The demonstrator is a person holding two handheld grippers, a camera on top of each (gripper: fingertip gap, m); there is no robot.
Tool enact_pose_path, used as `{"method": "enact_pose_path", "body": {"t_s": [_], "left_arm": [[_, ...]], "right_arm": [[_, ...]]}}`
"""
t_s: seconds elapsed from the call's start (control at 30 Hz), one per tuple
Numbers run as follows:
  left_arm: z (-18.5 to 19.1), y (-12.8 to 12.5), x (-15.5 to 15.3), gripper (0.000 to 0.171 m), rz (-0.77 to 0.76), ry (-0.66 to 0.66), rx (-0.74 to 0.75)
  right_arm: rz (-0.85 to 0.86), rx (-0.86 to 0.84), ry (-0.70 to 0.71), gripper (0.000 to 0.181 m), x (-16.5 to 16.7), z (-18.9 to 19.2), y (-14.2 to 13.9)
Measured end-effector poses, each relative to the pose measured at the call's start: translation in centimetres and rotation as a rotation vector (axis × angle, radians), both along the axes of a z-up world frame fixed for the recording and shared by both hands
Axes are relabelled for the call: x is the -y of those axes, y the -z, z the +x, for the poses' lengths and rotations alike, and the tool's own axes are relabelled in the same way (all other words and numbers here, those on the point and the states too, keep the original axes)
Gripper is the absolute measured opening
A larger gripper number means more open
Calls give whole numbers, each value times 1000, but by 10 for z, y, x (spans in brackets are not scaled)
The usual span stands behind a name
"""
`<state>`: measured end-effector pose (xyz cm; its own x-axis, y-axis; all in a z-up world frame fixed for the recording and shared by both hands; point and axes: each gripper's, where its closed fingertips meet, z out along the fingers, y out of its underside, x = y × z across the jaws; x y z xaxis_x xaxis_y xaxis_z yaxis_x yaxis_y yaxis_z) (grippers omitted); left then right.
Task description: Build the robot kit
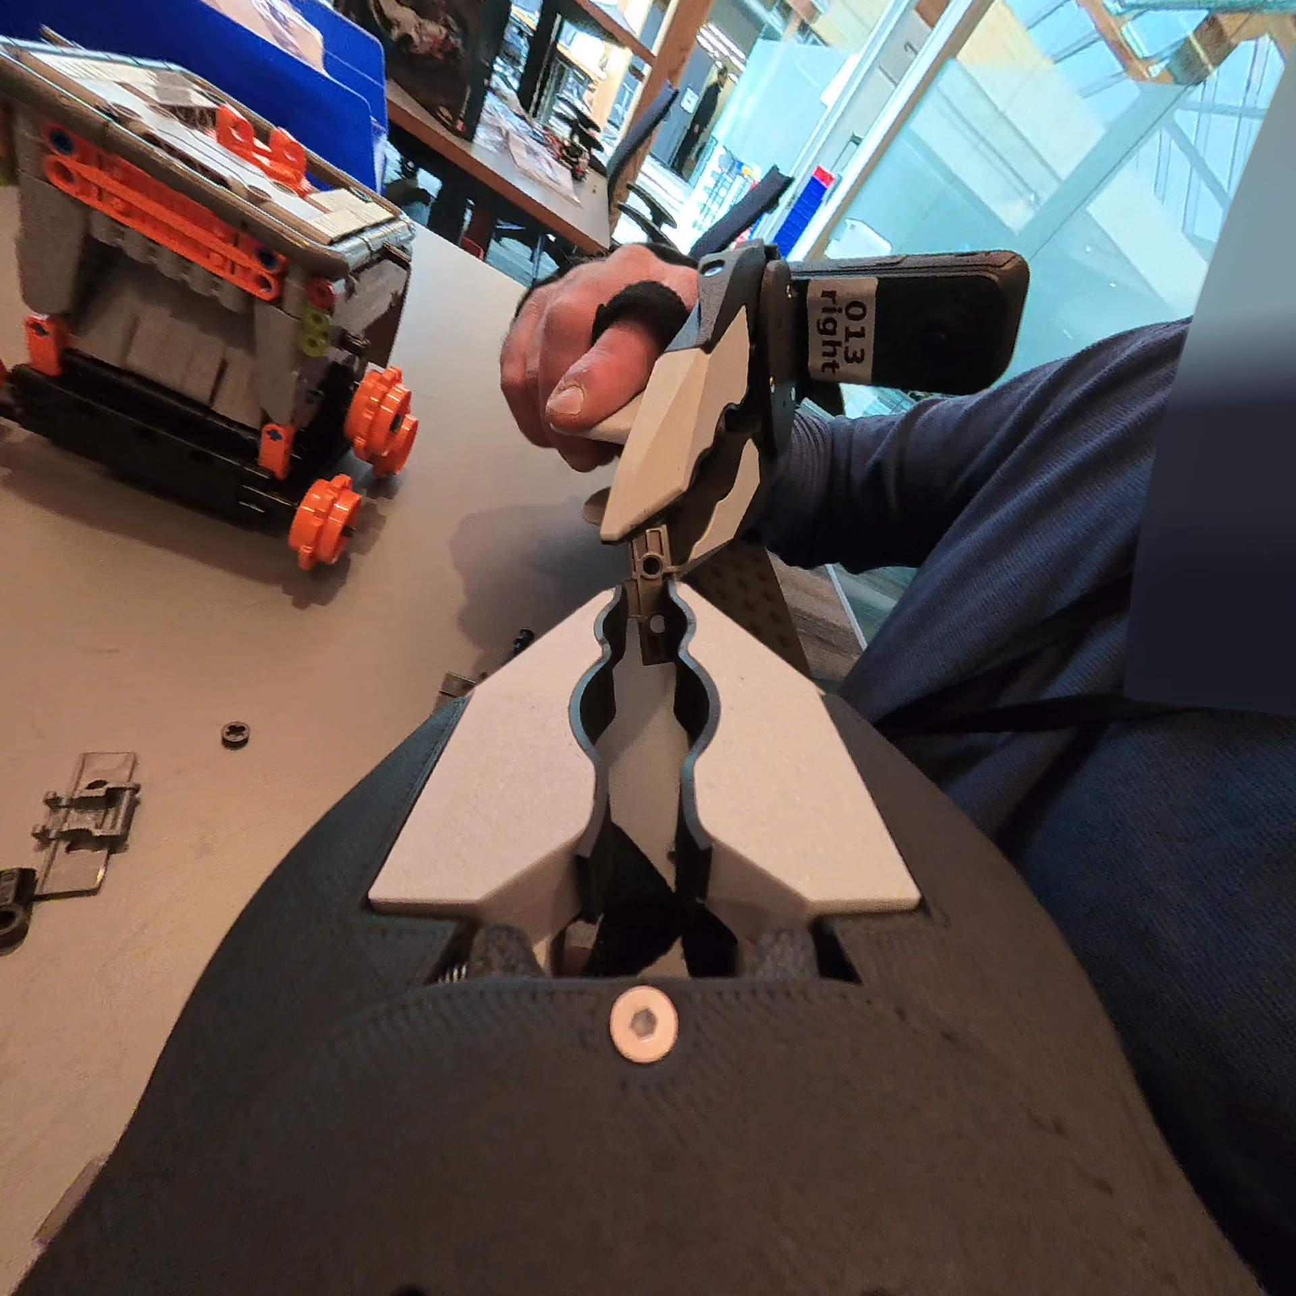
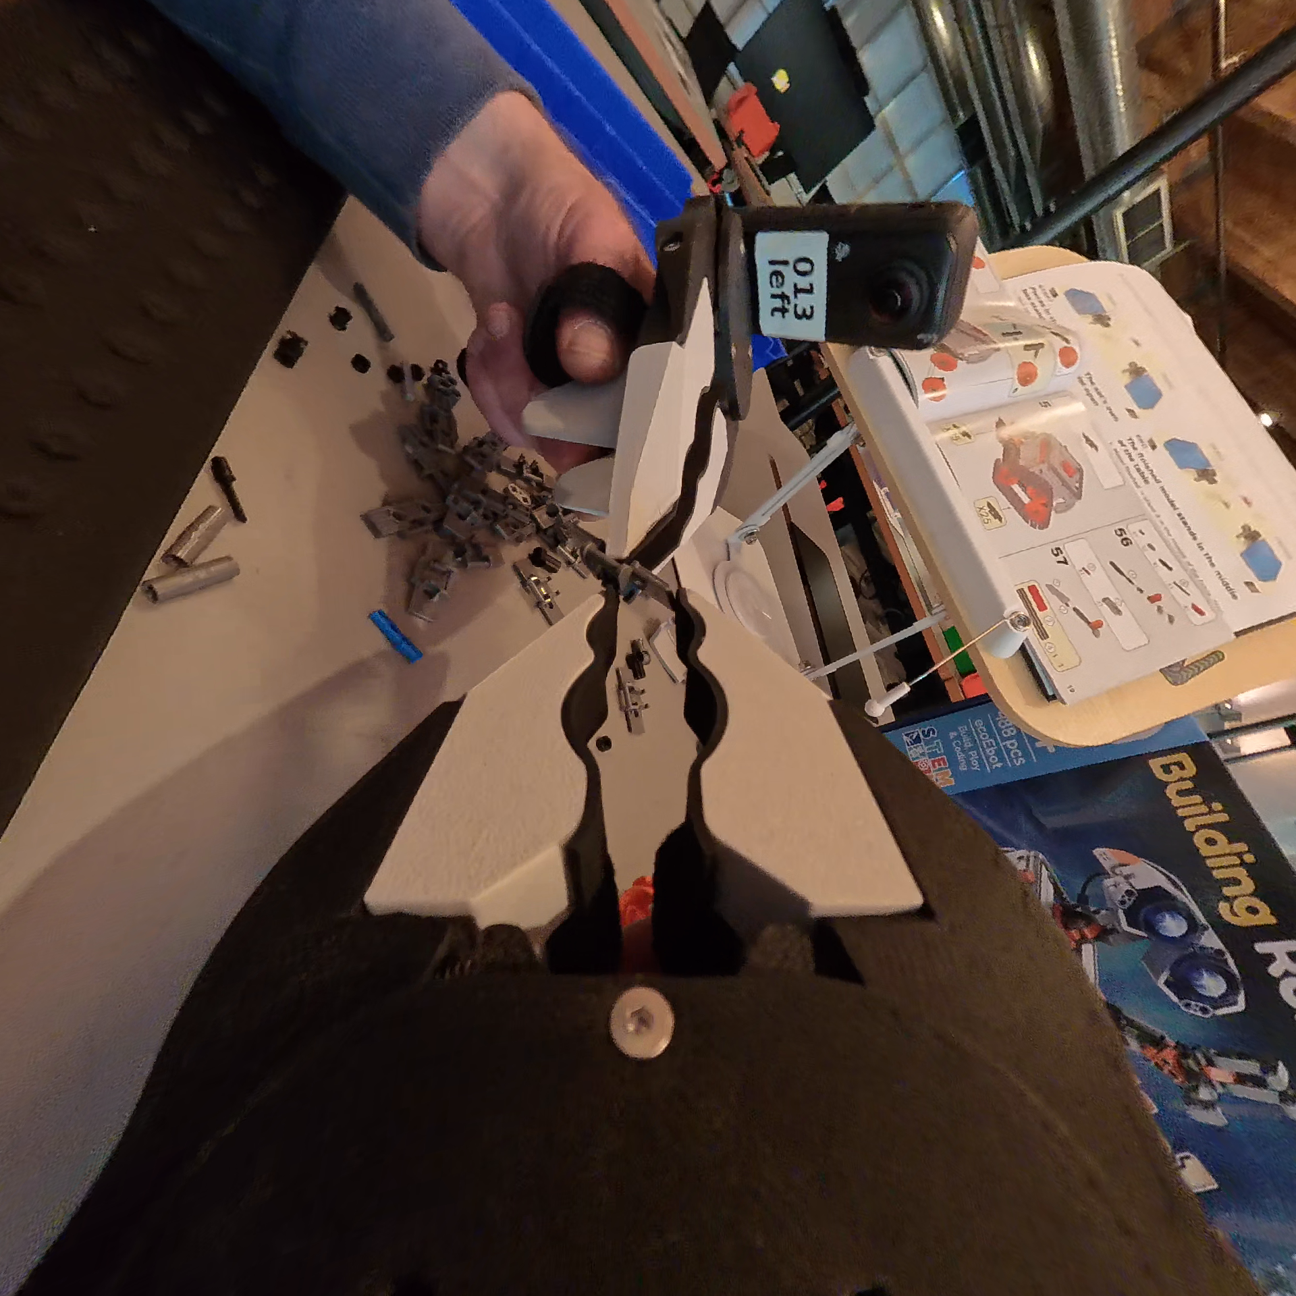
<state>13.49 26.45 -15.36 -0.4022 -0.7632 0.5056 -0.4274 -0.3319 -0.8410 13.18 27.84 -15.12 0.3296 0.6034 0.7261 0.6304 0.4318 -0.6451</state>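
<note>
left claw + right claw | both clamp grey link | axis tip-to-tip

Left claw and right claw meet tip to tip, both clamped

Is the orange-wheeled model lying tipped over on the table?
No. In the left wrist view the orange-wheeled model stands upright on the table, its orange wheels down, to the left of both grippers.
</note>
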Motion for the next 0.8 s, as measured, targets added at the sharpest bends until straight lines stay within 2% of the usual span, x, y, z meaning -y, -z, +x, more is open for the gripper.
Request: {"method": "enact_pose_path", "body": {"t_s": [0.07, 0.23, 0.3, 0.33, 0.37, 0.47, 0.57, 0.7, 0.8], "left_arm": [[0, -2, 1, 9, -19, 8, 14], [5, -17, -11, 9, -90, -68, 90], [8, -25, -13, 9, -118, -91, 138], [9, -29, -14, 9, -133, -102, 160], [11, -31, -15, 10, -143, -113, 176], [13, -38, -12, 10, -222, -99, 212], [17, -39, -13, 10, -214, -116, 221], [19, -37, -30, 26, -56, -239, 210], [20, -33, -41, 28, 236, -377, 184]], "right_arm": [[7, 5, -1, 14, 2, 1, -2], [-4, -49, 76, 50, -5, -3, -7], [5, -83, 116, 57, -11, -6, -11], [25, -103, 151, 53, -15, -4, -14], [58, -127, 186, 40, -19, -1, -20], [76, -178, 179, 37, -18, 3, -30], [66, -167, 186, 36, -18, 7, -31], [48, -119, 253, 36, -27, 19, -25], [44, -50, 327, 36, -34, 28, -19]]}}
